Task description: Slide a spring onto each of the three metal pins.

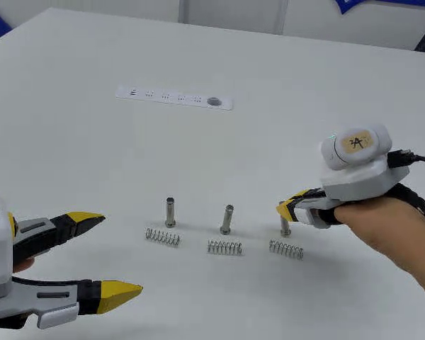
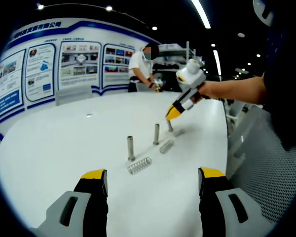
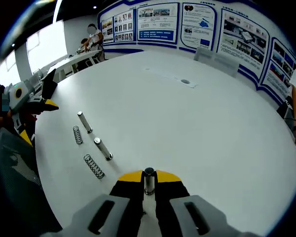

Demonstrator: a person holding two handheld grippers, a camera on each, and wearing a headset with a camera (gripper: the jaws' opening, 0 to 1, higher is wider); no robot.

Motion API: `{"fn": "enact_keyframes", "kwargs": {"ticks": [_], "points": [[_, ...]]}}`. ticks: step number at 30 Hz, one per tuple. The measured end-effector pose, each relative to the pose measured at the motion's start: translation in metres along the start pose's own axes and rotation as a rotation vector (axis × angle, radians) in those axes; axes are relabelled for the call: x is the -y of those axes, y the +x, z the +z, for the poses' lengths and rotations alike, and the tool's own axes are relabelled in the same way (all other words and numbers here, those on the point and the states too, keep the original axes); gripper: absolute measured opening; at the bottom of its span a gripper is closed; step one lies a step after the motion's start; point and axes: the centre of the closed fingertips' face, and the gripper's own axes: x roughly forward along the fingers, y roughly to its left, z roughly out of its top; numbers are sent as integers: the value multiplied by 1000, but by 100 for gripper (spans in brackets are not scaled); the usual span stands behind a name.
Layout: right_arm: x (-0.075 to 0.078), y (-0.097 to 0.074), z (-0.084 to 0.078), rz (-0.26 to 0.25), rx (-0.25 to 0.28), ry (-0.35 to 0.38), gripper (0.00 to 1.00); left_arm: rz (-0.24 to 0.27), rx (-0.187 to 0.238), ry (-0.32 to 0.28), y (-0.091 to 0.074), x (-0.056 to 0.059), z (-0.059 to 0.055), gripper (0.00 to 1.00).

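At the lower left of the head view, the left gripper (image 1: 110, 255) is held over the white counter (image 1: 71, 142), its jaws spread wide with nothing between them. The same wide gap is seen in the left gripper view, where the row of pins is framed between the yellow tips. The left pin (image 1: 170, 211) is stood upright on the counter, and the left spring (image 1: 162, 236) is laid on its side just in front of it, not touching it. Well behind these, a white power strip (image 1: 173, 97) is laid flat on the counter. The middle pin (image 1: 227, 218) is likewise stood upright, with the middle spring (image 1: 224, 247) laid on its side just in front. The right pin (image 1: 285, 228) is stood at the end of the row, and the right spring (image 1: 286, 248) is laid near its base on the near side. All three springs are left lying on the counter, off the pins. The upper part of the right pin is gripped by the right gripper (image 1: 283, 209), which is held in a hand (image 1: 382, 219) at the right. In the right gripper view its jaws are seen closed on the pin, whose top shows between the yellow tips.
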Motion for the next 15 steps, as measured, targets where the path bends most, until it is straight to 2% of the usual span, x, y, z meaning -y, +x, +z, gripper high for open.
{"fn": "enact_keyframes", "kwargs": {"ticks": [8,15], "points": [[1,-4,-5,-5,7,7,9,3,3,2,-1,0,1,76],[-5,-8,-9,0,5,3,9,3,4,1,-1,2,1,76]]}}
